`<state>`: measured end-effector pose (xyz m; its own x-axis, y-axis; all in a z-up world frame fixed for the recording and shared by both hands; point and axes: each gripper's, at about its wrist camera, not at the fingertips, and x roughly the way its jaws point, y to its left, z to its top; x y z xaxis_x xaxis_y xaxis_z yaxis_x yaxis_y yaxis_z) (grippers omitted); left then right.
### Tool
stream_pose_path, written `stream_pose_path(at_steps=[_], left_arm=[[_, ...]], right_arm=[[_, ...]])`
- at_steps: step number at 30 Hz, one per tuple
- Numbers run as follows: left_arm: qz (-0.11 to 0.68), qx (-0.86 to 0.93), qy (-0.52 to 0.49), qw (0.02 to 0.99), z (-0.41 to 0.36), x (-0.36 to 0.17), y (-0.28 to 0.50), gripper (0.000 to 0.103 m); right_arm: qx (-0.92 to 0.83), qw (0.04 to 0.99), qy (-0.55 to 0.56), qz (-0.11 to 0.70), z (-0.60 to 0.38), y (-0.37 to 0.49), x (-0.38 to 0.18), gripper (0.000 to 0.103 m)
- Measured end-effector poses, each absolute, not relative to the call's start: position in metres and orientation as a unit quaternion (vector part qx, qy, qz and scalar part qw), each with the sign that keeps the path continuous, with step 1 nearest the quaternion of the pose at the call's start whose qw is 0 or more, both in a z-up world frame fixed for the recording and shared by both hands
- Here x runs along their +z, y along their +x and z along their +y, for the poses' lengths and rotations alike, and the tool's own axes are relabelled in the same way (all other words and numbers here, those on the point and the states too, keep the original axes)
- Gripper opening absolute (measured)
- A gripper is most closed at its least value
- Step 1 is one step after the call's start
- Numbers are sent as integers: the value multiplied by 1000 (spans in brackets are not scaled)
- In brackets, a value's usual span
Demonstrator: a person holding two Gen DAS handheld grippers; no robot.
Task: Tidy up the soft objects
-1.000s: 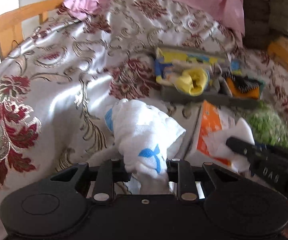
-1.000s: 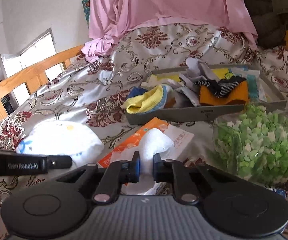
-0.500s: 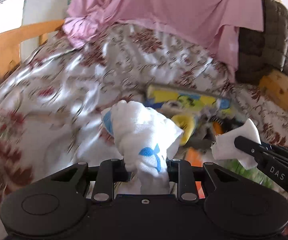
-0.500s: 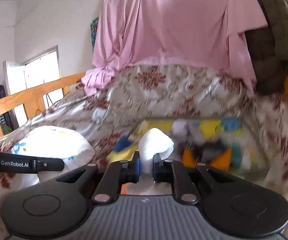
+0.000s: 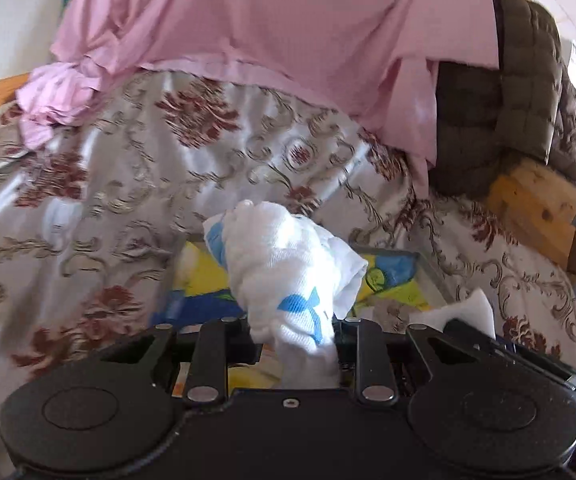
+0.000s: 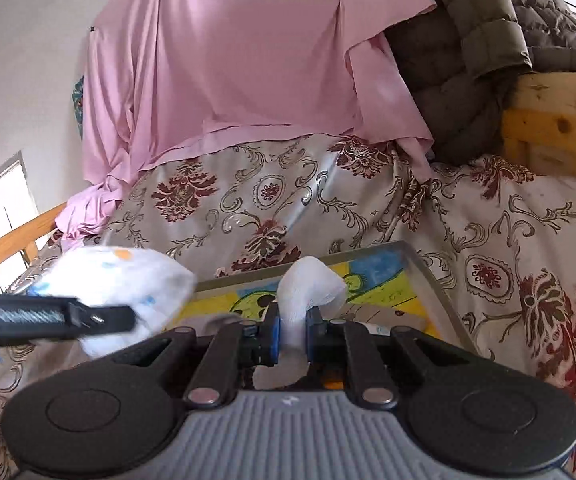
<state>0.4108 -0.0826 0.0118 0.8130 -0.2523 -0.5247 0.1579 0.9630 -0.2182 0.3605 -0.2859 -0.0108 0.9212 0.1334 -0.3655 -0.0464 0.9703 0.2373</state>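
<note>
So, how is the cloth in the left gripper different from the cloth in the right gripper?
The left cloth is a bulky bundle with blue marks; the right cloth is a smaller, plain white wad. The left gripper has its jaws wider apart than the right gripper. Both are white, pinched upright, above the tray.

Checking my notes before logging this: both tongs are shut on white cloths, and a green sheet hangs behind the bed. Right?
Not quite: the hanging sheet is pink, as the right wrist view shows. The rest stands: the left tongs grip a white cloth with blue marks, the right tongs a plain white cloth.
</note>
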Motion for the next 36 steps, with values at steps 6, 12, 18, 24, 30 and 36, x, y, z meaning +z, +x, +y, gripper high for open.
stream_pose_path(at_steps=[6, 12, 18, 24, 30, 36], left_arm=[[312, -107, -67, 942, -100, -8, 434, 29], [352, -102, -52, 929, -104, -24, 444, 32], [357, -100, -36, 928, -108, -25, 435, 38], [348, -88, -39, 933, -104, -20, 421, 50], [312, -73, -63, 945, -90, -3, 393, 68], [264, -59, -83, 959, -77, 21, 356, 78]], right_arm=[[49, 968, 123, 215, -286, 384, -14, 14], [46, 959, 122, 253, -290, 393, -23, 22], [46, 960, 109, 254, -291, 385, -20, 50], [38, 964, 93, 246, -292, 371, -13, 64], [32, 970, 93, 224, -298, 347, 4, 83], [32, 978, 78, 192, -297, 312, 27, 92]])
